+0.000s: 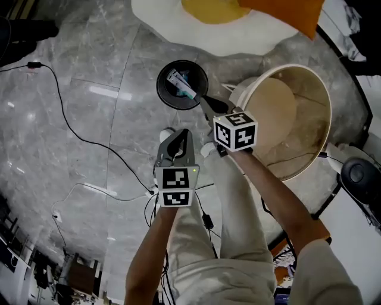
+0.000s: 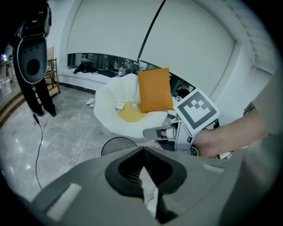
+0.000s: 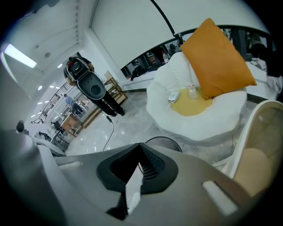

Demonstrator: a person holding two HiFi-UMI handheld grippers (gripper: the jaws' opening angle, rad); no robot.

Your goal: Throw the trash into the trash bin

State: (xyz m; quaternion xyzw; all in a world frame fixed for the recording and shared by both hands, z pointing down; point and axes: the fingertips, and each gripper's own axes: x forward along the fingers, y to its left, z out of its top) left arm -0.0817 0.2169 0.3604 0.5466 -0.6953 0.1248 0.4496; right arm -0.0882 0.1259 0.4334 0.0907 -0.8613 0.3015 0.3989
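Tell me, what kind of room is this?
Likely a lounge corner in an office or lab: a fried-egg-shaped seat with an orange cushion, a shiny marble floor, and desks far off.

Head cam looks steeply down; both gripper cams sit lower, facing fwd. All share black round mesh trash bin (image 1: 182,85) (image 2: 111,147) (image 3: 170,143).

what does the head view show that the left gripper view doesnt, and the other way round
Only the head view: the white and teal trash already lying inside the black round trash bin, and the left gripper from above, with its marker cube.

Only the left gripper view: the white crumpled scrap pinched in that gripper's shut jaws, and the long window strip on the far wall.

Both: the bin's rim, the right gripper near it, the orange cushion and the white and yellow egg-shaped seat.
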